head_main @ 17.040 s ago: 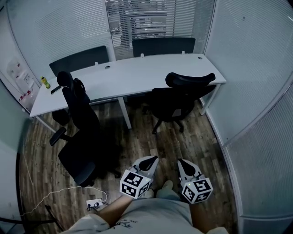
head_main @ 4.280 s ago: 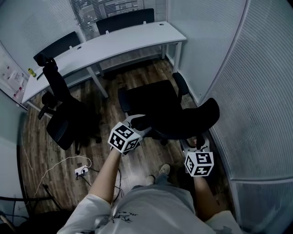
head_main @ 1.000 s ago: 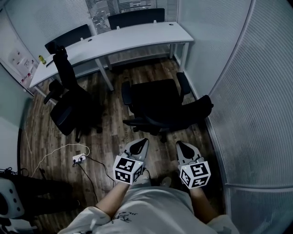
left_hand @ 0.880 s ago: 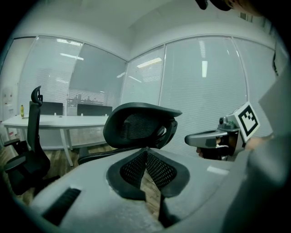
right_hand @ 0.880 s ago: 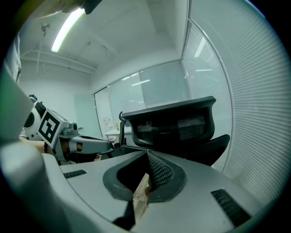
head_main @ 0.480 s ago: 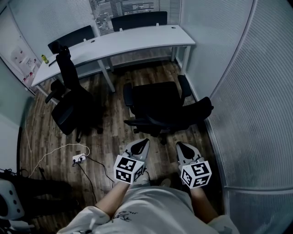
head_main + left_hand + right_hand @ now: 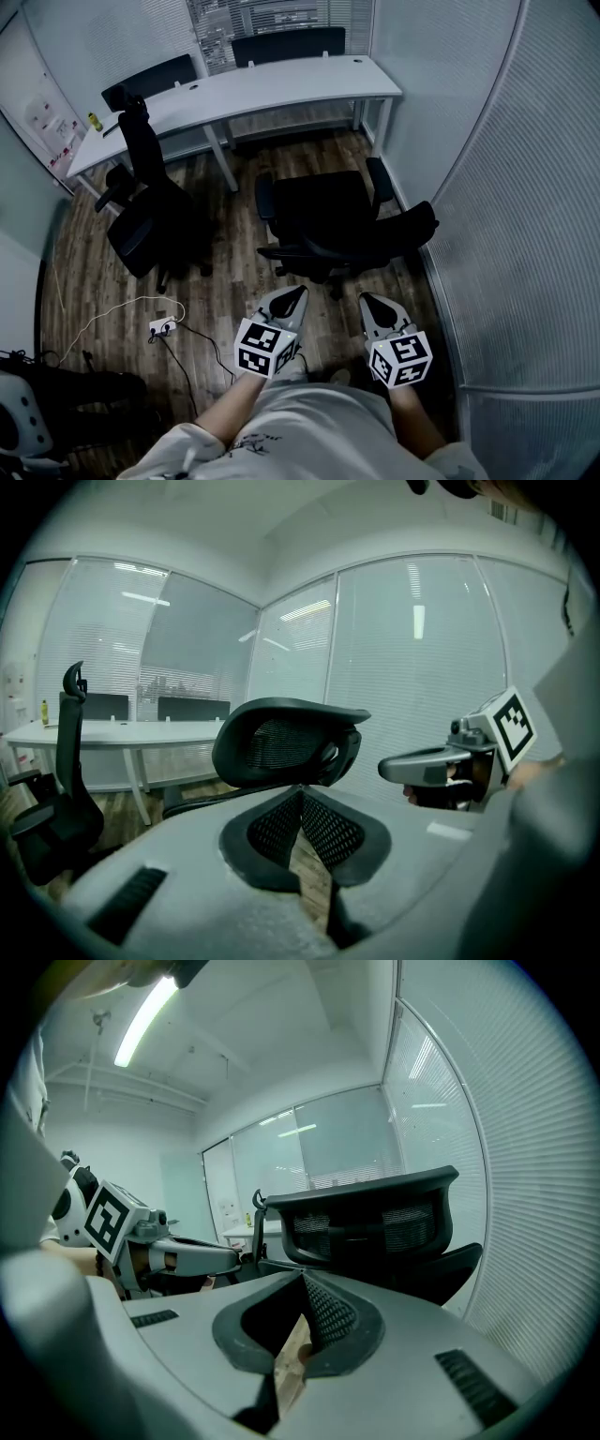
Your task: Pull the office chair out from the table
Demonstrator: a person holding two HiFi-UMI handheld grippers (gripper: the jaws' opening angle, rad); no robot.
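The black office chair (image 7: 323, 211) stands out on the wood floor, apart from the white table (image 7: 272, 86). Its curved backrest (image 7: 384, 239) faces me and fills the middle of the left gripper view (image 7: 286, 742) and the right gripper view (image 7: 375, 1215). My left gripper (image 7: 292, 298) and right gripper (image 7: 372, 305) hang side by side just short of the backrest, not touching it. Both are shut with nothing between the jaws. Each gripper shows in the other's view: the right gripper (image 7: 441, 766) and the left gripper (image 7: 178, 1252).
A second black chair (image 7: 150, 211) stands at the left by the table. A white power strip (image 7: 161, 326) with its cable lies on the floor at the left. Frosted glass walls (image 7: 506, 187) close the right side. Two more chairs (image 7: 286, 45) stand behind the table.
The head view has shifted slightly. The chair and both grippers keep their places.
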